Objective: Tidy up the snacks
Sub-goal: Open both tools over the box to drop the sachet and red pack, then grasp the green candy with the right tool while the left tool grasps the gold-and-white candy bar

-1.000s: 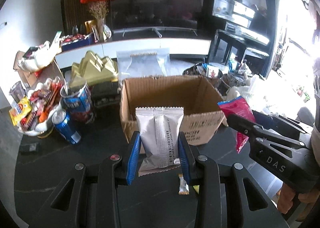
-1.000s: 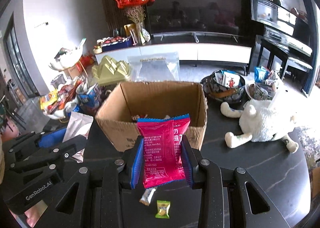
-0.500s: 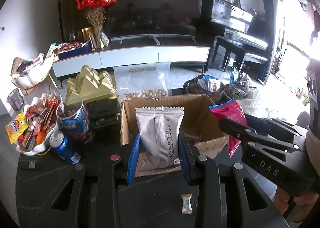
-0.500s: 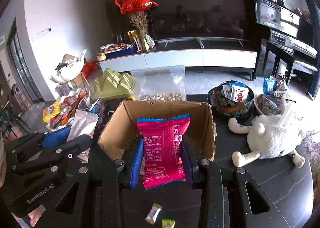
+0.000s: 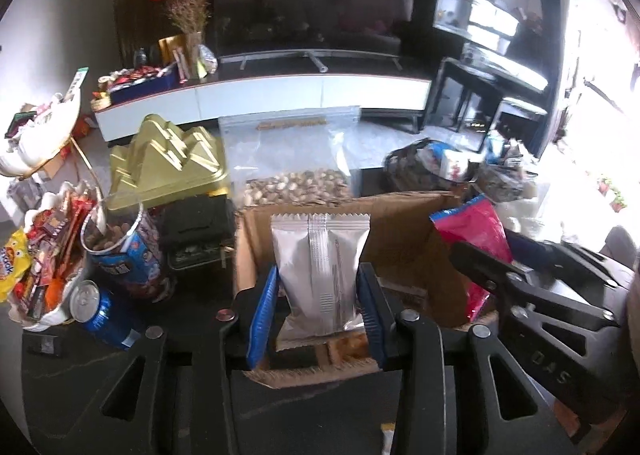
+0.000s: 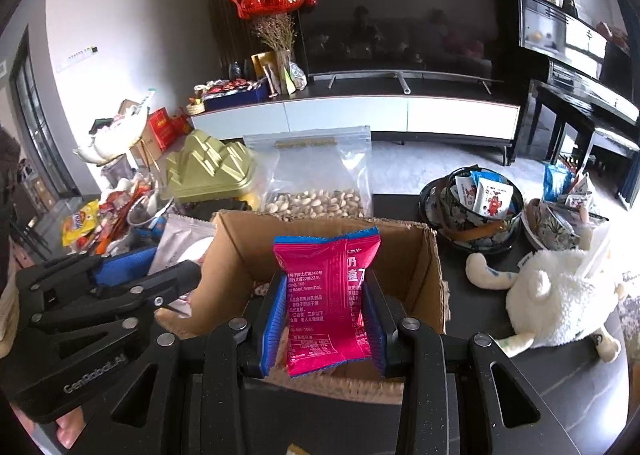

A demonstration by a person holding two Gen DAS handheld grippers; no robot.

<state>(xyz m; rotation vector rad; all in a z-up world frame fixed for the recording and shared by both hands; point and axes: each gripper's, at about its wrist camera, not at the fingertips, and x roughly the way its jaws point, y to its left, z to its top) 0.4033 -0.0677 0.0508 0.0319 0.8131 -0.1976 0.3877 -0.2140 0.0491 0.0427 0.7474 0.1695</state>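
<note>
My left gripper (image 5: 318, 275) is shut on a silver snack packet (image 5: 320, 267) and holds it over the open cardboard box (image 5: 404, 227). My right gripper (image 6: 326, 287) is shut on a pink snack packet (image 6: 326, 291) and holds it over the same box (image 6: 424, 267). The pink packet (image 5: 472, 231) and right gripper show at the right of the left wrist view. The silver packet (image 6: 180, 239) and left gripper show at the left of the right wrist view. Some snacks lie inside the box.
A bag of pistachios (image 6: 316, 175) and a gold box (image 6: 208, 171) stand behind the cardboard box. A snack bowl (image 5: 44, 259), tub and blue can (image 5: 100, 311) are at the left. A bowl of packets (image 6: 480, 199) and a white plush toy (image 6: 560, 295) are at the right.
Both grippers have moved forward with their packets, from in front of the box to above its opening. The loose candies on the table have slipped almost out of view below.
</note>
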